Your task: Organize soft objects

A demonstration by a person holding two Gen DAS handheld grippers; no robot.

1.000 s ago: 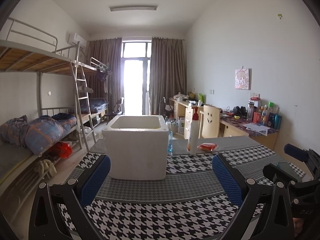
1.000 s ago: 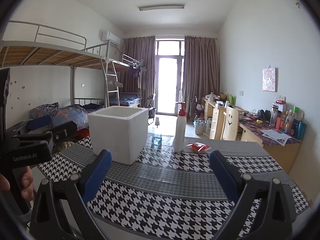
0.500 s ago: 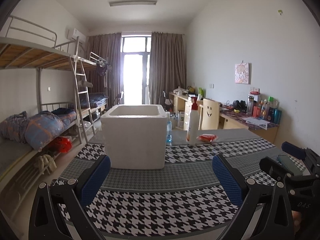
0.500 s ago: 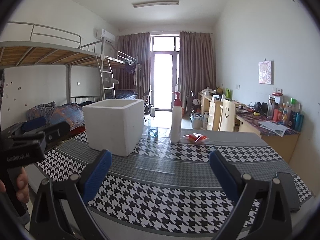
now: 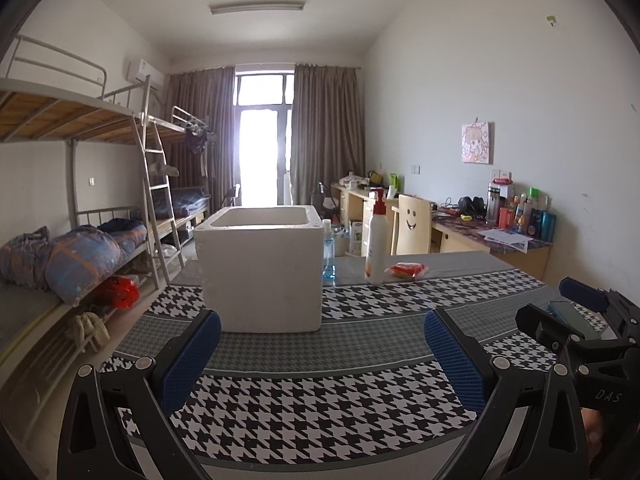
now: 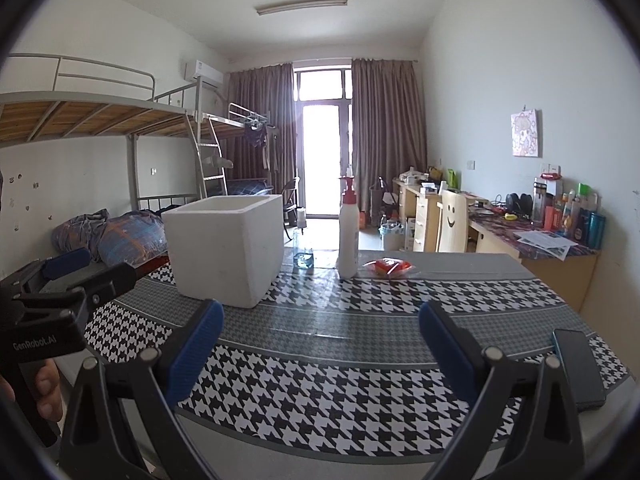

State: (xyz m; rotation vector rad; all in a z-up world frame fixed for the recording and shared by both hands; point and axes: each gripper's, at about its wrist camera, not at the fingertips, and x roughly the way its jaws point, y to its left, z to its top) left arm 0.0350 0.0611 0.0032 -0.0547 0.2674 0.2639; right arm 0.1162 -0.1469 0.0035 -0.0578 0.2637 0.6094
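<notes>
A white foam box (image 5: pixel 262 268) (image 6: pixel 226 248) stands open-topped on the houndstooth table (image 5: pixel 320 404) (image 6: pixel 320 380). A small red soft packet (image 5: pixel 406 270) (image 6: pixel 388 267) lies at the far side, right of a white pump bottle (image 5: pixel 376 240) (image 6: pixel 348 232). My left gripper (image 5: pixel 320 352) is open and empty above the near table edge, well short of the box. My right gripper (image 6: pixel 320 344) is open and empty too, over the near edge. Each gripper shows at the side of the other's view.
A small clear bottle of blue liquid (image 5: pixel 329 256) (image 6: pixel 303 250) stands behind the box. A dark phone (image 6: pixel 578 368) lies at the table's right edge. Bunk beds (image 5: pixel 80 240) stand left, desks and a smiley chair (image 5: pixel 414 224) right.
Both grippers have drawn back and lowered a little; the box, bottle and packet sit higher and smaller in view. Both stay open and empty.
</notes>
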